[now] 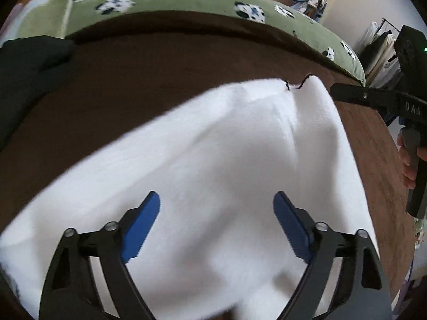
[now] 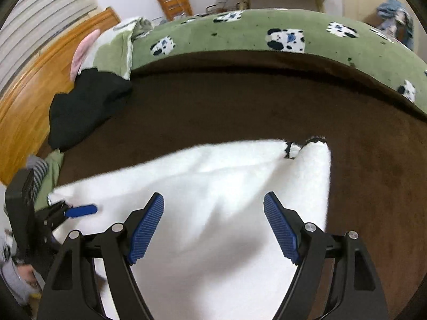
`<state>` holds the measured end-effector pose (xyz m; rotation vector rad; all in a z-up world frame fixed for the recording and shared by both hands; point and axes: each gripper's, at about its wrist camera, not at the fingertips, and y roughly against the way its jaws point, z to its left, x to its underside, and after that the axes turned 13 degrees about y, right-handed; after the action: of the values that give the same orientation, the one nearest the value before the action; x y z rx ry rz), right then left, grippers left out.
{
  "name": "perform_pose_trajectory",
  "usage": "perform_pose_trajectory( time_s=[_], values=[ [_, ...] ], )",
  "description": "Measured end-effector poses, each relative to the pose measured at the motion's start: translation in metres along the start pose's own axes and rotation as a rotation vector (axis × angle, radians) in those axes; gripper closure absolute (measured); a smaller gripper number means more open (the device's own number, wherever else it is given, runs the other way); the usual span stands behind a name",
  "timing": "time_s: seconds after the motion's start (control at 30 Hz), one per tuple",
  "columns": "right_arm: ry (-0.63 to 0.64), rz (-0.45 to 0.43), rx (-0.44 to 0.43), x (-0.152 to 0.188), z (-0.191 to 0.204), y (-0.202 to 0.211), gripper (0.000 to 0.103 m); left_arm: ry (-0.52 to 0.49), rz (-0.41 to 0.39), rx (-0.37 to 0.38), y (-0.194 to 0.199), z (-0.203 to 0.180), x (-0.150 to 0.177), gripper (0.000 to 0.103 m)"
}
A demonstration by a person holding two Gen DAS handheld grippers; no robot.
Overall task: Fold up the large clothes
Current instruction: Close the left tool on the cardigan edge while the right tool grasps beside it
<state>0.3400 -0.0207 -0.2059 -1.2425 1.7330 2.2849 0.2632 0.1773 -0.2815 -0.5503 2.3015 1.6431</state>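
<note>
left tongs [image 1: 216, 222]: black frame, ribbed blue pads, silver pivot screws
right tongs [image 2: 213, 226]: same build, "DAS" lettering
sleeve [image 2: 10, 280]: grey

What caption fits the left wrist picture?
Open left gripper hovers over a fluffy white garment on a brown blanket.

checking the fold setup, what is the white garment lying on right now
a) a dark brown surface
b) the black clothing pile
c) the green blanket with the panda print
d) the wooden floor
a, the white garment is spread on the dark brown surface, with the green panda-print blanket lying beyond it and the black clothing pile off to its far left, apart from it.
</note>
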Motion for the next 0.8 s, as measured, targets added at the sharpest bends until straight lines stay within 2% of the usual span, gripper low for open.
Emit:
perform_pose_trajectory(
  time_s=[0.1,0.2,0.3,0.43,0.5,0.53,0.63,0.67,0.73,0.8],
  values=[
    [0.059,0.002,-0.025,-0.002,-0.015,-0.014,0.026,0.029,0.002,0.019,-0.022,-0.006,-0.005,0.02],
    [0.113,0.023,-0.098,-0.008,-0.026,-0.032,0.026,0.031,-0.01,0.017,-0.031,-0.007,-0.003,0.025],
    [0.198,0.039,-0.139,-0.014,-0.017,-0.047,0.026,0.011,-0.024,0.001,-0.033,-0.007,0.002,0.029],
    [0.249,0.074,-0.17,-0.013,-0.001,-0.074,0.026,-0.003,-0.043,-0.004,-0.031,-0.005,0.005,0.032],
    [0.259,0.093,-0.148,-0.01,0.005,-0.087,0.032,-0.002,-0.049,-0.004,-0.03,-0.003,0.007,0.033],
    [0.252,0.11,-0.14,-0.007,0.007,-0.095,0.046,0.003,-0.051,-0.002,-0.029,-0.001,0.007,0.036],
    [0.22,0.1,-0.136,0.002,0.007,-0.102,0.06,0.022,-0.064,0.006,-0.029,0.0,0.008,0.047],
    [0.214,0.087,-0.133,0.003,0.007,-0.101,0.07,0.033,-0.073,0.009,-0.027,0.001,0.009,0.053],
    [0.187,0.066,-0.138,0.006,0.005,-0.097,0.079,0.052,-0.083,0.022,-0.026,0.002,0.009,0.06],
    [0.182,0.062,-0.137,0.009,0.004,-0.097,0.082,0.068,-0.084,0.029,-0.027,0.003,0.01,0.065]
  ],
)
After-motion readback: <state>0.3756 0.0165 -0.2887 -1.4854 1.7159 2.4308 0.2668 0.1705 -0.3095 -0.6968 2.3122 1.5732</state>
